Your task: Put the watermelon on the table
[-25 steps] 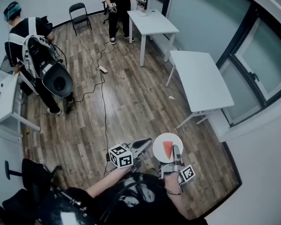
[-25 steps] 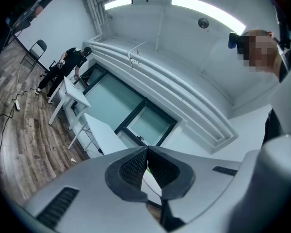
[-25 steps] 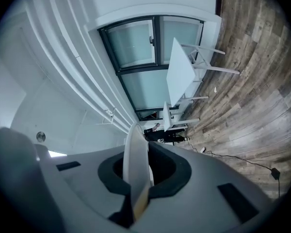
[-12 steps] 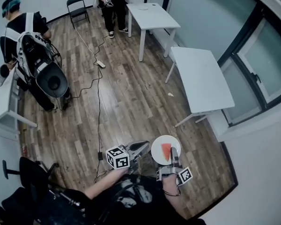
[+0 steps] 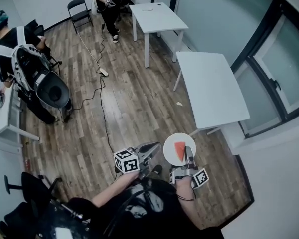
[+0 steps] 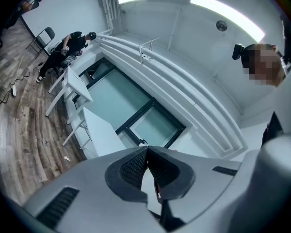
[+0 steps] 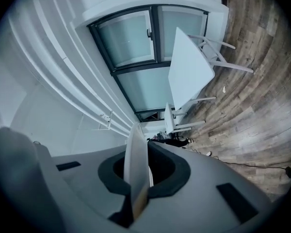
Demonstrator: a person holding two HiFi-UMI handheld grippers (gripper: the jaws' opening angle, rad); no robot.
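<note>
Watermelon (image 5: 179, 150) on plate (image 5: 170, 156) | right tongs (image 5: 189, 157) grip plate | left tongs (image 5: 158, 145) closed

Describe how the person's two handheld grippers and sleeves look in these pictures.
The left gripper and the right gripper both have smooth grey jaw shells lined with black, finely textured pads. Each carries a white cube printed with black square markers. No cables are visible on them. The person wears a black top, and the forearms are uncovered.
</note>
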